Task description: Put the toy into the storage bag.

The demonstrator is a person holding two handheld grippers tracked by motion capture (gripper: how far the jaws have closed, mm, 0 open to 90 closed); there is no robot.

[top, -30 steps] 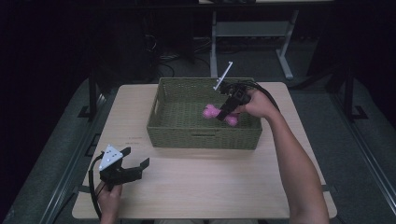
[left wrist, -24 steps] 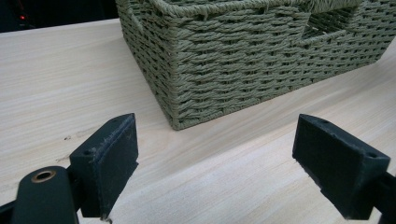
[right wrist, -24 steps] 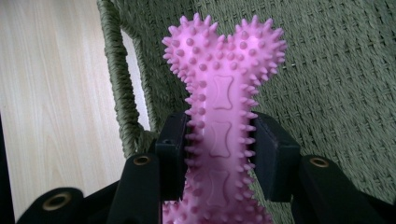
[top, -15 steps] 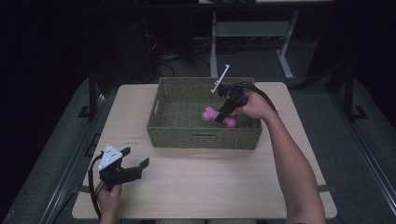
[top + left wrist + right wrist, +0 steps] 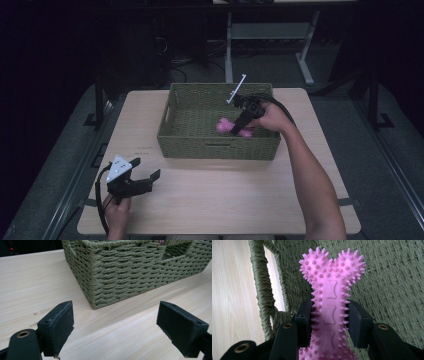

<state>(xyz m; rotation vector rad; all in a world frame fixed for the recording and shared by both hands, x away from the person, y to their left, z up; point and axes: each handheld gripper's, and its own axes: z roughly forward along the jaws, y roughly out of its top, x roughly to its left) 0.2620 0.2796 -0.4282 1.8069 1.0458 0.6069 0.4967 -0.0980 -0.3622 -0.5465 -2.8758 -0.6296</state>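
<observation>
A pink spiky bone-shaped toy (image 5: 331, 297) sits between the two black jaws of my right gripper (image 5: 330, 321), which is shut on its narrow middle. In the high view that right gripper (image 5: 239, 126) reaches down into the green woven basket (image 5: 192, 145) and holds the pink toy (image 5: 225, 126) over the basket's floor near its right side. My left gripper (image 5: 148, 172) rests low over the table near the front left corner, jaws wide apart and empty. In the left gripper view its open jaws (image 5: 116, 326) face the basket's near corner (image 5: 105, 287).
The basket stands at the back middle of the light wooden table (image 5: 225, 200). A person's right forearm (image 5: 310, 180) crosses the table's right side. Beyond the table, a metal stand (image 5: 270, 35) and cables lie on the dark floor.
The right gripper with the pink toy has shifted only slightly inside the basket. The left gripper has stayed put.
</observation>
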